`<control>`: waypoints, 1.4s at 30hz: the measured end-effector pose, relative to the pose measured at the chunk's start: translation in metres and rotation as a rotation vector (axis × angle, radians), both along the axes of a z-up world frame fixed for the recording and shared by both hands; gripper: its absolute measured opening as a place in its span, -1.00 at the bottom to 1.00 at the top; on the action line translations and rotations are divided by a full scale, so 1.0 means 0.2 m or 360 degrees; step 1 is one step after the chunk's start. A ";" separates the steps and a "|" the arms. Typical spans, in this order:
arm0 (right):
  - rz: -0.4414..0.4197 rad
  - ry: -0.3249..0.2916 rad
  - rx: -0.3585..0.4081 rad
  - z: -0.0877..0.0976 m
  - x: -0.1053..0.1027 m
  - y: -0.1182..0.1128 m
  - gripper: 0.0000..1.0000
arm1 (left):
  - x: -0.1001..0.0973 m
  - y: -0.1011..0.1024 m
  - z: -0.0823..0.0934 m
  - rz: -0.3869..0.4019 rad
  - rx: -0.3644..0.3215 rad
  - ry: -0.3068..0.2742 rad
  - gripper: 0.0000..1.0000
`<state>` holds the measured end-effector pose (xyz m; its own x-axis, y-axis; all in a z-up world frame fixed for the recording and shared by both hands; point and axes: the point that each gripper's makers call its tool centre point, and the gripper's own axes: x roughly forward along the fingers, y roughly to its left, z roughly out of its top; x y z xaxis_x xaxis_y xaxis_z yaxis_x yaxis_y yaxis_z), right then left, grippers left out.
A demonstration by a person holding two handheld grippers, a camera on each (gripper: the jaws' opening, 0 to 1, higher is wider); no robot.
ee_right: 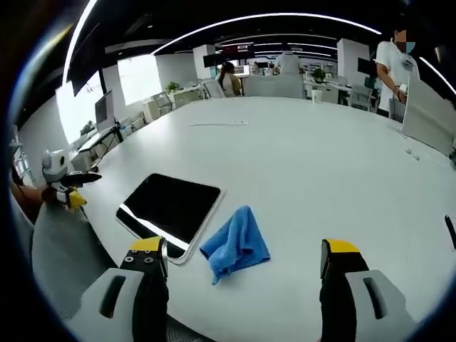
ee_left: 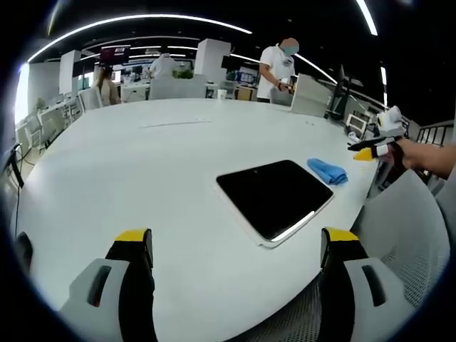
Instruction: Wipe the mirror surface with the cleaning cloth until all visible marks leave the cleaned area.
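Observation:
A dark rectangular mirror [ee_left: 276, 197] with a pale rim lies flat on the white table [ee_left: 142, 164]. Beside its far corner sits a crumpled blue cloth [ee_left: 328, 171]. My left gripper [ee_left: 239, 246] hovers over the near table edge, open, nothing between its yellow-tipped jaws. The right gripper [ee_left: 374, 148] shows at the right edge, held by a hand. In the right gripper view the mirror [ee_right: 171, 206] lies left of the blue cloth [ee_right: 236, 244], which sits just ahead of my open right gripper [ee_right: 242, 256]. The left gripper [ee_right: 68, 187] shows at the far left.
A grey mesh chair back [ee_left: 410, 235] stands at the table's right edge. A person in a white shirt [ee_left: 278, 68] stands beyond the far side, near desks and monitors. A thin strip [ee_left: 174, 123] lies far out on the table.

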<state>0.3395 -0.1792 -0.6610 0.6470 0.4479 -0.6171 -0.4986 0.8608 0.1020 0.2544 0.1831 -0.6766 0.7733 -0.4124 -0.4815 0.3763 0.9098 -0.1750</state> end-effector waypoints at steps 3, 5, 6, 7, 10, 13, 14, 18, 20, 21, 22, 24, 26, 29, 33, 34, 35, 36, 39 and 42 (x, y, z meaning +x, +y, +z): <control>-0.0011 0.0039 0.0004 0.02 0.03 0.06 0.52 | 0.00 0.00 0.00 0.0010 -0.0001 0.0004 0.93; 0.0012 0.0099 -0.0073 -0.03 0.04 0.08 0.35 | 0.00 0.01 -0.01 0.0010 0.0010 0.0024 0.93; 0.0013 0.0126 -0.0079 -0.05 0.06 0.10 0.29 | -0.01 0.00 -0.02 0.0009 0.0012 0.0028 0.92; 0.0011 0.0134 -0.0079 -0.07 0.08 0.11 0.23 | -0.01 -0.01 -0.01 -0.0010 0.0012 0.0028 0.92; -0.0028 0.0318 -0.0121 -0.22 0.08 0.10 -0.10 | -0.01 -0.04 -0.02 -0.0048 -0.0015 0.0045 0.92; -0.0034 0.0385 -0.0140 -0.30 0.09 0.11 -0.36 | -0.02 -0.05 -0.03 -0.0072 0.0000 0.0056 0.92; -0.0019 0.0374 -0.0150 -0.30 0.10 0.12 -0.44 | -0.02 -0.05 -0.03 -0.0077 0.0004 0.0058 0.92; -0.0057 0.0380 -0.0174 -0.31 0.12 0.14 -0.70 | -0.03 -0.04 -0.05 -0.0060 -0.0025 0.0094 0.92; -0.0110 0.0403 -0.0225 -0.34 0.14 0.13 -0.74 | -0.03 -0.06 -0.05 -0.0090 -0.0015 0.0092 0.92; -0.0121 0.0396 -0.0238 -0.35 0.15 0.13 -0.70 | -0.03 -0.06 -0.05 -0.0093 -0.0011 0.0092 0.92; -0.0137 0.0410 -0.0244 -0.36 0.15 0.14 -0.67 | -0.03 -0.05 -0.05 -0.0092 -0.0012 0.0087 0.92; -0.0138 0.0456 -0.0267 -0.40 0.14 0.15 -0.74 | -0.03 -0.05 -0.04 -0.0085 -0.0020 0.0077 0.92; -0.0145 0.0505 -0.0300 -0.43 0.12 0.16 -0.89 | -0.02 -0.05 -0.03 -0.0083 -0.0026 0.0063 0.92; -0.0134 0.0474 -0.0371 -0.43 0.13 0.15 -0.92 | -0.02 -0.04 -0.03 -0.0063 -0.0019 0.0050 0.92; -0.0207 0.0549 -0.0360 -0.42 0.13 0.15 -0.94 | -0.01 -0.03 -0.02 -0.0047 -0.0009 0.0036 0.93; -0.0197 0.0552 -0.0370 -0.42 0.13 0.15 -0.94 | -0.01 -0.02 -0.02 -0.0039 -0.0005 0.0030 0.93; -0.0194 0.0561 -0.0383 -0.42 0.13 0.15 -0.94 | -0.01 -0.01 -0.02 -0.0022 -0.0014 0.0026 0.93; -0.0194 0.0566 -0.0387 -0.43 0.13 0.15 -0.94 | 0.00 -0.01 -0.01 -0.0013 -0.0021 0.0024 0.93; -0.0236 0.0583 -0.0375 -0.43 0.13 0.15 -0.93 | 0.01 0.02 0.01 0.0045 -0.0036 0.0040 0.97; -0.0308 0.0604 -0.0337 -0.43 0.13 0.14 -0.92 | 0.02 0.01 0.07 0.0038 -0.0062 0.0028 0.98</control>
